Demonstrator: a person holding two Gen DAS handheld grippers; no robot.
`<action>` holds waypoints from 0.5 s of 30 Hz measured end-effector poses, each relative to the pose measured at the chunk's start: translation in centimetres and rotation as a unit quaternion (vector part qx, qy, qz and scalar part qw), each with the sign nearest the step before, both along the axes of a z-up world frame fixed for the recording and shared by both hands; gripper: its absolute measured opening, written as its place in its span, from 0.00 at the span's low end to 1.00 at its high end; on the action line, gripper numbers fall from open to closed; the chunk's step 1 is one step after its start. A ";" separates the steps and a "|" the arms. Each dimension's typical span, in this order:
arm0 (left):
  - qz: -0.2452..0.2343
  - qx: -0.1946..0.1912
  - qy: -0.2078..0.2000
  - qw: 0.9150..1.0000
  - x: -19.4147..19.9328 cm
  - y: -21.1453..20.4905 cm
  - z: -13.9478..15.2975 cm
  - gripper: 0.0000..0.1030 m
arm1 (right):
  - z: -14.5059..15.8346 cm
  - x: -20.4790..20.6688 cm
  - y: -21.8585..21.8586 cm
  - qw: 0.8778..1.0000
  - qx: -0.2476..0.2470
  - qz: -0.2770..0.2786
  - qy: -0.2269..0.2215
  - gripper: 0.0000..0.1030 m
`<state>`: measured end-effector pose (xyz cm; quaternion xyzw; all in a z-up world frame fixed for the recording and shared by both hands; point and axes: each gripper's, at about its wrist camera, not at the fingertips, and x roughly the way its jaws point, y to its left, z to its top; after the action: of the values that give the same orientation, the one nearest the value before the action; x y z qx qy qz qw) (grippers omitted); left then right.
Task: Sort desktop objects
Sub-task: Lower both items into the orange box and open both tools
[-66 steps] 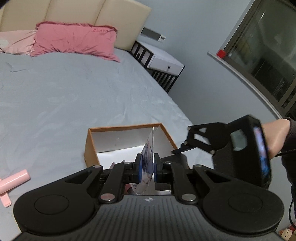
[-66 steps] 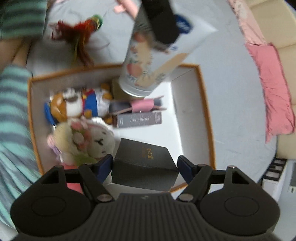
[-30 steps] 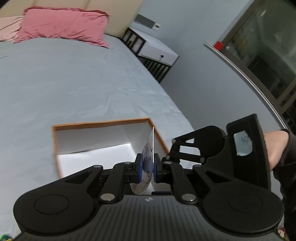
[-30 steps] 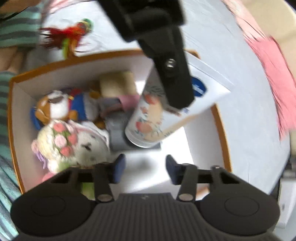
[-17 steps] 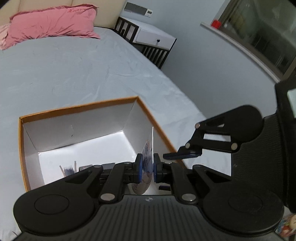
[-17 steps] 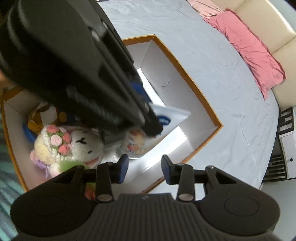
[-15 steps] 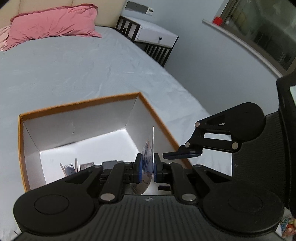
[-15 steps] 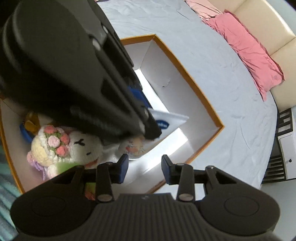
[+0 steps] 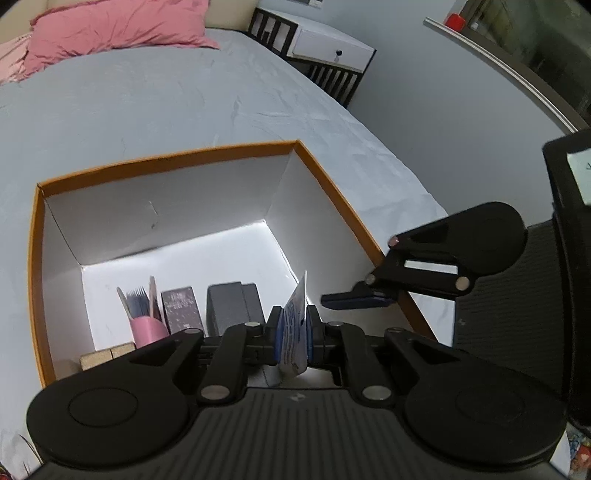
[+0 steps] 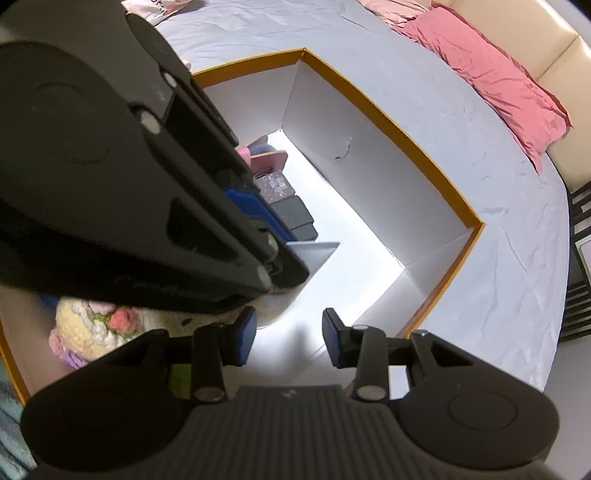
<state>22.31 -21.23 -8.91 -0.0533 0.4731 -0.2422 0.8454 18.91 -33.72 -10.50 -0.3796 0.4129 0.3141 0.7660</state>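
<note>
The left claw is clamped on the flat crimped end of a tube, holding it edge-on down inside the box, near the box's right wall. The box is orange-edged with white walls and sits on a grey bed.

In the left wrist view, a dark case lies on the box floor just left of the tube. Left of that stands a small purple carton, then a pink cup with sticks in it, and a wooden block at the near left.

The right claw hangs over the box's near edge with its pads apart and nothing between them. In its view the left claw's body fills the upper left, with a corner of the tube showing beneath it. A crocheted plush with pink flowers lies in the box at the near left.

A pink pillow lies at the far end of the bed, and a white nightstand stands beyond the bed's far right corner.
</note>
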 end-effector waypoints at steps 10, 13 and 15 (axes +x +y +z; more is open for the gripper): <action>-0.006 -0.017 -0.017 1.000 -2.0 1.4 2.7 0.27 | 2.5 -1.5 -0.7 1.000 -0.007 -0.019 -0.006 0.39; -0.003 -0.030 -0.025 0.999 -3.0 2.5 4.2 0.29 | 3.3 -1.4 -0.6 0.999 -0.010 -0.034 -0.016 0.40; 0.001 -0.040 -0.030 0.999 -3.6 3.4 5.3 0.29 | 3.9 -2.0 -0.8 0.998 -0.009 -0.050 -0.026 0.40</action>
<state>18.73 -17.79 -3.64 -0.0804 0.4371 -0.2612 0.8569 16.93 -34.48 -6.57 -0.3738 0.4139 0.2617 0.7877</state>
